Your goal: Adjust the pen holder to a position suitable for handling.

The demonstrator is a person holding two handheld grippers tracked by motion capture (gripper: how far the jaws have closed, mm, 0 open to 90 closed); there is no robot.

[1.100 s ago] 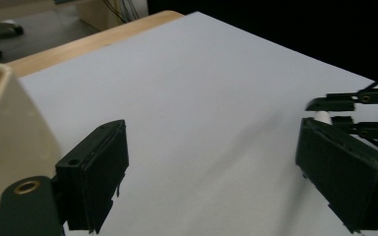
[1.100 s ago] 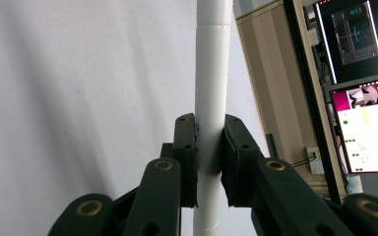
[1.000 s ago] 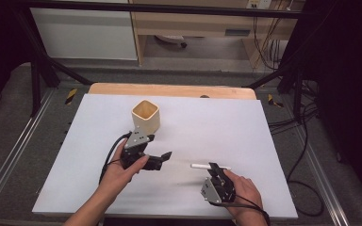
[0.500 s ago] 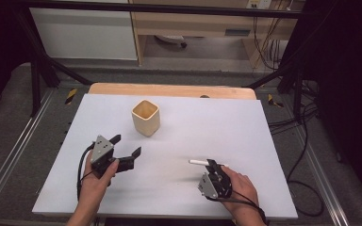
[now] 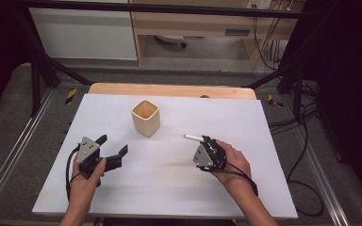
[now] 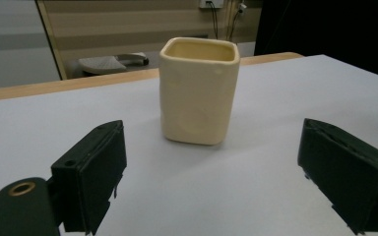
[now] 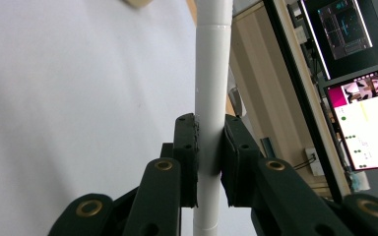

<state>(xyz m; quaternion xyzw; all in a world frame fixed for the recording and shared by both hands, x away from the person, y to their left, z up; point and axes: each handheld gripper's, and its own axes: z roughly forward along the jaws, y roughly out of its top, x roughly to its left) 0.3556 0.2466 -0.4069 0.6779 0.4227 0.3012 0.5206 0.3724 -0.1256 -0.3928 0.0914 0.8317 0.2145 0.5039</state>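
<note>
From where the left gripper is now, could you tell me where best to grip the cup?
Probably across two opposite flat walls, just below the rim. The cup stands upright, squarish with rounded corners, straight ahead of the open left gripper, so a level approach from this side should suit.

Cream cup; white marker; black tongs; pale grey-white table.

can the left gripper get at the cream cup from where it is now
Probably yes. The left gripper is open, its jaws spread wider than the cream cup, which stands upright straight ahead with bare white table between. The right gripper, shut on a white pen, is off to the side.
</note>
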